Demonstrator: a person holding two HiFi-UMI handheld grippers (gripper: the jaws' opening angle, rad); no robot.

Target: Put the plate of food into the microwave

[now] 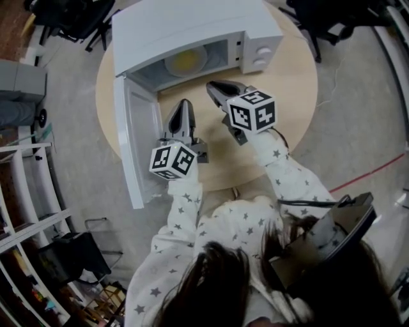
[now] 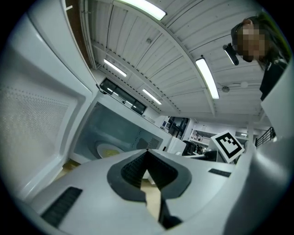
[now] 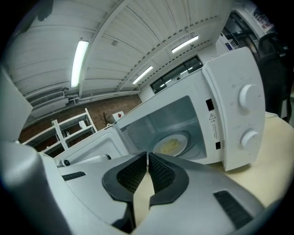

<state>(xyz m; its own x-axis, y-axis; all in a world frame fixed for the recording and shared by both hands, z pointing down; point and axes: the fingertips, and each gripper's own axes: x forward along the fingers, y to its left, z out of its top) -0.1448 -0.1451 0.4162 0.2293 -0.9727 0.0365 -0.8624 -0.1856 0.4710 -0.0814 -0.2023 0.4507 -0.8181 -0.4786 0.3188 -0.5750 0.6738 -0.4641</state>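
The white microwave [image 1: 192, 25] stands on the round wooden table [image 1: 294, 83] with its door [image 1: 137, 137] swung open to the left. Inside it lies the plate of yellow food [image 1: 185, 62], also seen as the plate [image 3: 172, 146] and the plate [image 2: 106, 150]. My left gripper [image 1: 185, 105] hovers in front of the opening beside the door, jaws together with nothing between them. My right gripper [image 1: 216, 87] sits just outside the opening, right of the left one, jaws together and empty. Both are clear of the plate.
The microwave's control panel [image 1: 259, 51] with two knobs is on its right side. The open door blocks the table's left part. Office chairs [image 1: 70, 19] stand beyond the table and white shelving [image 1: 25, 211] is on the left floor.
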